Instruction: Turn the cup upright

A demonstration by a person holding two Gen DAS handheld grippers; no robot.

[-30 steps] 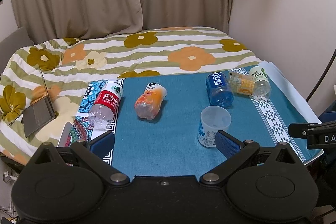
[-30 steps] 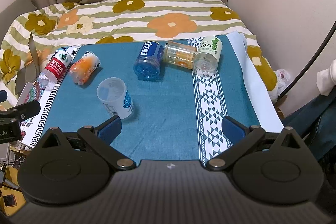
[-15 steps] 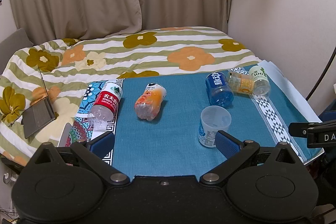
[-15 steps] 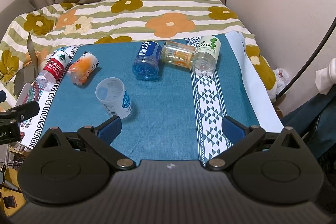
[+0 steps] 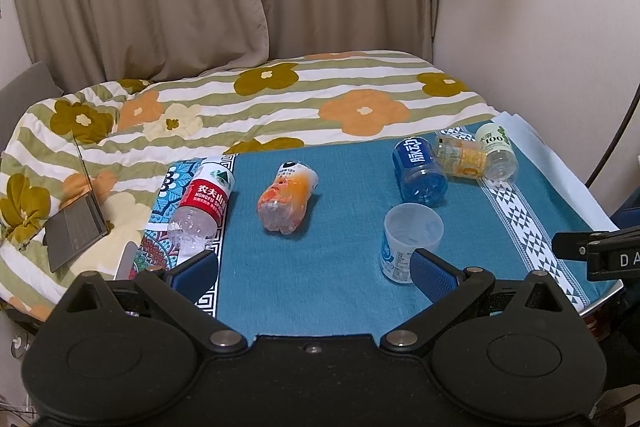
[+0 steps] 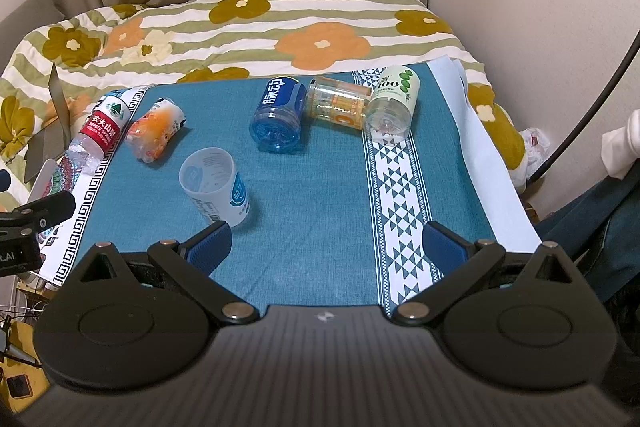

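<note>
A translucent white cup (image 5: 408, 241) with a blue label stands upright, mouth up, on the teal tablecloth (image 5: 332, 267). It also shows in the right wrist view (image 6: 216, 187). My left gripper (image 5: 314, 273) is open and empty near the table's front edge; its right fingertip (image 5: 434, 273) overlaps the cup's near side in view. My right gripper (image 6: 326, 247) is open and empty, with its left fingertip (image 6: 210, 247) just in front of the cup.
Bottles lie on their sides on the cloth: a red-labelled one (image 5: 202, 205), an orange one (image 5: 286, 199), a blue one (image 5: 418, 171), an amber one (image 5: 460, 159) and a white-green one (image 5: 496, 153). A flowered bed (image 5: 280, 99) lies behind the table. A laptop (image 5: 76, 223) sits at left.
Both views have shifted very slightly. The cup, bottles and both grippers' openings look unchanged.
</note>
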